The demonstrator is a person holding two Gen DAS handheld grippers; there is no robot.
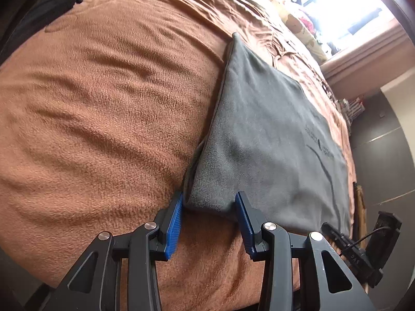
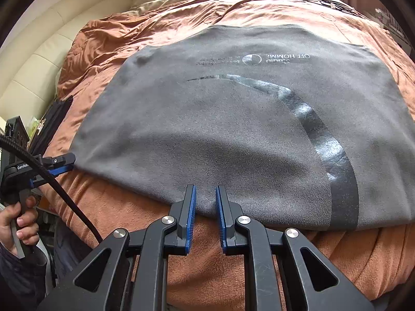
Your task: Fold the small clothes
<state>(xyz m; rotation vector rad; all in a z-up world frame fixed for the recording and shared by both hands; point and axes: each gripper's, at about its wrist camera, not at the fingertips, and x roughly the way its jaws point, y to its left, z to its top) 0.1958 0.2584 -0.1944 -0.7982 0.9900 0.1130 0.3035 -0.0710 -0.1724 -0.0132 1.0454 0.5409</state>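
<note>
A grey garment (image 2: 207, 134) with a dark curved stripe and upside-down white lettering lies flat on a brown fleece blanket (image 2: 116, 207). My right gripper (image 2: 205, 187) stands at its near hem. The jaws are narrow, with the hem lying flat between them and the blue pads (image 2: 190, 207) not pressing it. My left gripper (image 1: 209, 196) is open and straddles the near corner of the garment (image 1: 259, 129); the cloth sits loose between the pads. In the right wrist view the left gripper (image 2: 63, 163) shows at the garment's left corner, held by a hand (image 2: 23, 220).
The blanket (image 1: 103, 103) spreads wide to the left of the garment. A black cloth (image 1: 52, 5) lies far off at the bed's edge. A cream padded headboard (image 2: 39, 51), patterned pillows (image 1: 290, 18) and a bright window (image 1: 350, 5) border the bed. A black cable (image 2: 64, 194) hangs left.
</note>
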